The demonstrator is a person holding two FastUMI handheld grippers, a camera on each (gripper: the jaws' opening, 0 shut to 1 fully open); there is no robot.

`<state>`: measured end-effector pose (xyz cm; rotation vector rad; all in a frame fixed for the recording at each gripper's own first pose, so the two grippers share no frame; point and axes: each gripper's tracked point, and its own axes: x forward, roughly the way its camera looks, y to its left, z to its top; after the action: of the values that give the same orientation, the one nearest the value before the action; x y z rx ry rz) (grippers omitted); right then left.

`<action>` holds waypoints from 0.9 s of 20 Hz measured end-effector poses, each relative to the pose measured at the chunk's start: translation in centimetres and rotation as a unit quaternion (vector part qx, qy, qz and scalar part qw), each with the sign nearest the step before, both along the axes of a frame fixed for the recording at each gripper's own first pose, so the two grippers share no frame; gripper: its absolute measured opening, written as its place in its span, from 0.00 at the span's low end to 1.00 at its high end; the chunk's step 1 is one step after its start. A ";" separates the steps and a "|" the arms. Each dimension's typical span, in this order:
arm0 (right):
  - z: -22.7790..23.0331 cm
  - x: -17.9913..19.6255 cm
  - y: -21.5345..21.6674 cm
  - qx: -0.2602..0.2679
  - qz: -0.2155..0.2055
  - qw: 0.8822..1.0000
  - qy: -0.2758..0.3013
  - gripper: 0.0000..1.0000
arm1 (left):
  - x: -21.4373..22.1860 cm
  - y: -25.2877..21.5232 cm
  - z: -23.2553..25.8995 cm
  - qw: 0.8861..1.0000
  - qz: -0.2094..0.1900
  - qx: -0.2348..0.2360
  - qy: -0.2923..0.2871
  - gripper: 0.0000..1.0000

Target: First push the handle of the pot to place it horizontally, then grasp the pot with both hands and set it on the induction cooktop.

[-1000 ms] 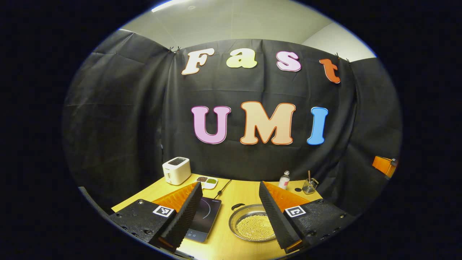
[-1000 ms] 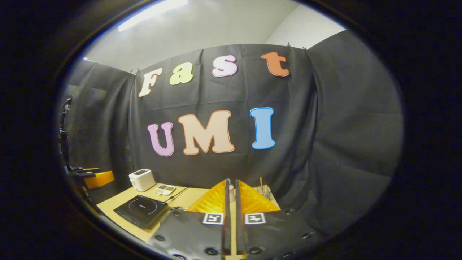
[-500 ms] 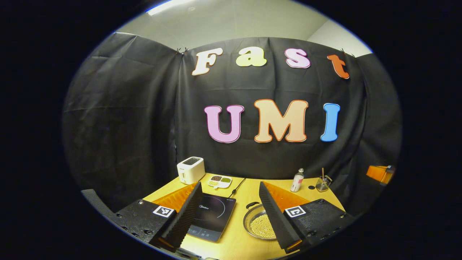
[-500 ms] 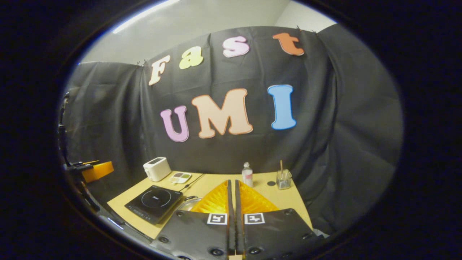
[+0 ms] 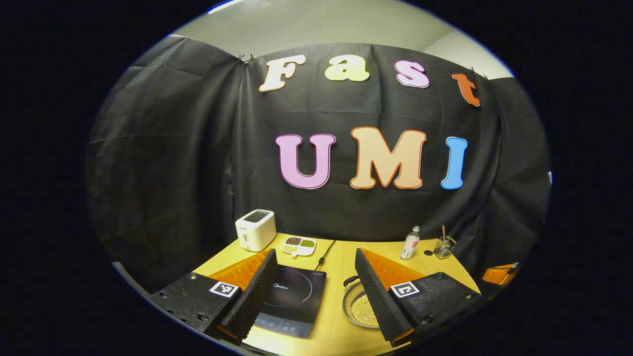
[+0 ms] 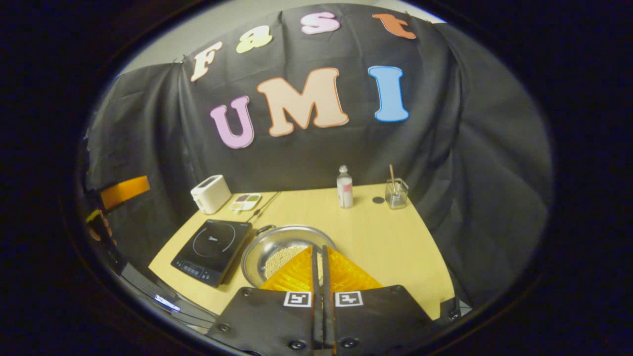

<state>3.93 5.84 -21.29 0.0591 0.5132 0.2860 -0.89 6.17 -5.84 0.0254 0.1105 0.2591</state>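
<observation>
Your left gripper (image 5: 314, 259): jaws wide, above table (image 6: 385, 242), holding nothing. Your right gripper (image 6: 320, 254): jaws closed together, empty, above pot (image 6: 277, 244). Pot on table, just right of induction cooktop (image 6: 212, 244).

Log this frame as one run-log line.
phase: approach | left tongs: open, above cooktop | right tongs: shut, empty, over pot | pot: on table, beside cooktop

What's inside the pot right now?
The pot holds a layer of small pale round beads covering its bottom. The right gripper hangs in front of its near side, so that part of the inside is hidden.
</observation>
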 end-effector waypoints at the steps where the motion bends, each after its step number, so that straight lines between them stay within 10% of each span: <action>1: -1.5 -0.5 0.6 -0.006 -0.005 1.000 0.020 0.00 | 0.6 0.5 0.0 1.000 -0.008 0.000 0.001 0.96; 9: -11.4 -5.1 4.7 -0.016 -0.041 0.980 0.196 0.00 | 4.0 3.8 -2.2 0.997 -0.073 -0.001 0.019 0.93; 18: -18.7 -6.2 6.2 0.047 -0.147 0.931 0.331 0.00 | 5.3 7.4 -4.8 0.994 -0.103 -0.010 0.042 0.96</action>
<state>-2.31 12.04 -40.02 0.3317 1.1502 -0.0162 4.38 13.57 -10.66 0.0284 0.1935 0.0510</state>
